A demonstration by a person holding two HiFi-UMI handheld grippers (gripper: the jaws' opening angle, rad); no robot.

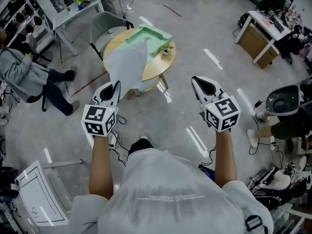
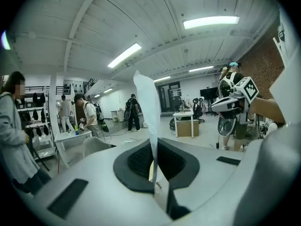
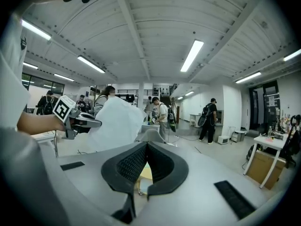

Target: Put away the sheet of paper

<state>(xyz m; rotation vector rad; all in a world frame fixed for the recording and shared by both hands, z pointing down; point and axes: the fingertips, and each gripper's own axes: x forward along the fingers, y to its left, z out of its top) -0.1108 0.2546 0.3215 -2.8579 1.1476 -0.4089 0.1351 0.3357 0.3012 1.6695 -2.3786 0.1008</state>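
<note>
A white sheet of paper point(image 1: 127, 67) hangs in the air in front of a round wooden table point(image 1: 163, 65), which carries a green tray point(image 1: 152, 40). My left gripper point(image 1: 116, 85) is shut on the sheet's lower edge. In the left gripper view the paper point(image 2: 148, 107) stands edge-on, rising from between the closed jaws of the left gripper point(image 2: 154, 173). My right gripper point(image 1: 199, 82) floats to the right of the sheet, apart from it, shut with nothing in it. In the right gripper view, the sheet point(image 3: 115, 124) and the left gripper point(image 3: 77, 119) show beyond the right gripper point(image 3: 143, 166).
A grey chair point(image 1: 105, 26) stands behind the table. A person point(image 1: 24, 77) sits at the left, near a white desk point(image 1: 78, 11). Another desk point(image 1: 265, 33) is at the right. A white frame point(image 1: 39, 194) lies low left, and cables run across the floor.
</note>
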